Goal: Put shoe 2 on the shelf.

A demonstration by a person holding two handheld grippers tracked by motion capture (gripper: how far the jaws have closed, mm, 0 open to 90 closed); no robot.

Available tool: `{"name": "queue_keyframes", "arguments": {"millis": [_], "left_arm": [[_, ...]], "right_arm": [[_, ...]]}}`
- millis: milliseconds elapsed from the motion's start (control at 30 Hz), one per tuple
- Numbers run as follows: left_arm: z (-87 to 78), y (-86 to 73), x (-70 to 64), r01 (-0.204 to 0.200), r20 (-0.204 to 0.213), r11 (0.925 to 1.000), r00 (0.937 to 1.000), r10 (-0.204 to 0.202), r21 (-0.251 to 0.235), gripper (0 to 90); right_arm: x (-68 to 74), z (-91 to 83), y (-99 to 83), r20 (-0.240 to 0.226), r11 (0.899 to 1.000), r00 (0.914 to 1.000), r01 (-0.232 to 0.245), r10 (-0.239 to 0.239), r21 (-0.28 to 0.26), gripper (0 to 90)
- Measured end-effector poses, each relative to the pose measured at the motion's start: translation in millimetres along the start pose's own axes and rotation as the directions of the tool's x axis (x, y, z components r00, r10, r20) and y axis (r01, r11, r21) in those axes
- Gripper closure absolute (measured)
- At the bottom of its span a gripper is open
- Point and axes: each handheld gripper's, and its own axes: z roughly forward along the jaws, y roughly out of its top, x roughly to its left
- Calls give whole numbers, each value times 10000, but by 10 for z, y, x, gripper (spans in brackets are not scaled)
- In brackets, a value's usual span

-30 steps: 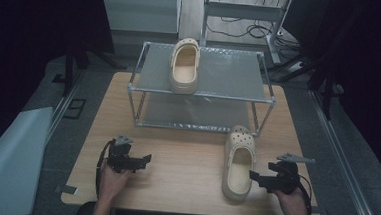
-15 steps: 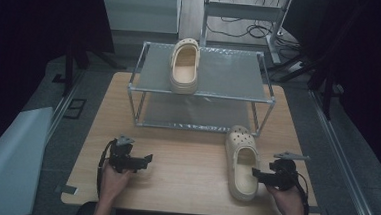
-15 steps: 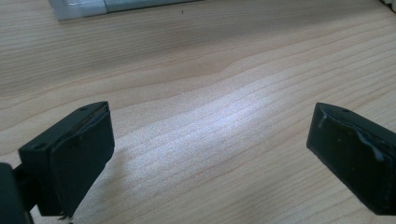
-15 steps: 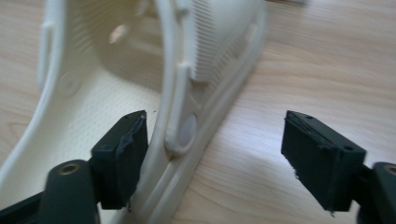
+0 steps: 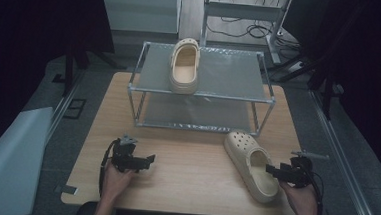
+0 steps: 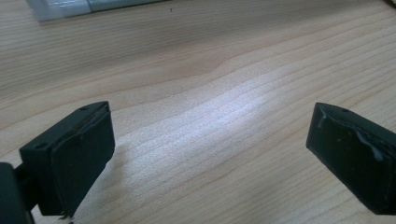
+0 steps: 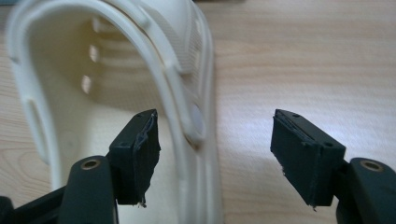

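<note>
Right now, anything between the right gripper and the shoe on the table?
Nothing visible. The right gripper is open and already at the shoe: one jaw sits inside the heel opening, the other outside over bare table, with the shoe's side wall and strap rivet between them.

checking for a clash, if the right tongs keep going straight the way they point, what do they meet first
Most likely the side wall of the cream clog on the table: the right tongs are open and that wall sits between the jaws, one jaw already inside the shoe opening.
</note>
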Motion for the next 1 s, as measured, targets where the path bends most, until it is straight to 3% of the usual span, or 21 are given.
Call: {"name": "queue_keyframes", "arguments": {"millis": [133,233,300,367,667,800,833,900,1000], "left_arm": [[7,0,-12,-66,6,10000,10000,66,39,14],[11,1,-20,-96,6,9999,10000,96,50,16],[14,1,-23,-124,-17,9999,9999,124,76,16],[14,0,-22,-141,-17,9999,9999,142,88,18],[8,-1,-15,-246,-84,9996,9997,247,147,24],[9,-2,-14,-256,-117,9995,9996,258,191,25],[8,-2,-13,-267,-116,9995,9996,269,185,26],[5,-3,-7,-234,-100,9996,9997,236,158,26],[6,-2,3,-236,-89,9996,9997,237,152,26]], "right_arm": [[28,27,86,-245,9996,9996,112,-106,264,399],[113,129,206,-408,9951,9975,601,-570,782,500],[136,154,231,-402,9937,9977,590,-554,949,518],[187,234,300,-182,9882,9973,727,-709,1349,570],[246,329,413,524,9722,9926,956,-1092,2139,724],[192,317,429,408,9754,9973,511,-612,2145,745],[118,306,430,-13,9777,10000,20,-18,2098,749],[90,304,426,-169,9784,9996,-180,219,2057,752],[-37,296,406,-975,9739,9865,-1102,1315,1986,753]]}}
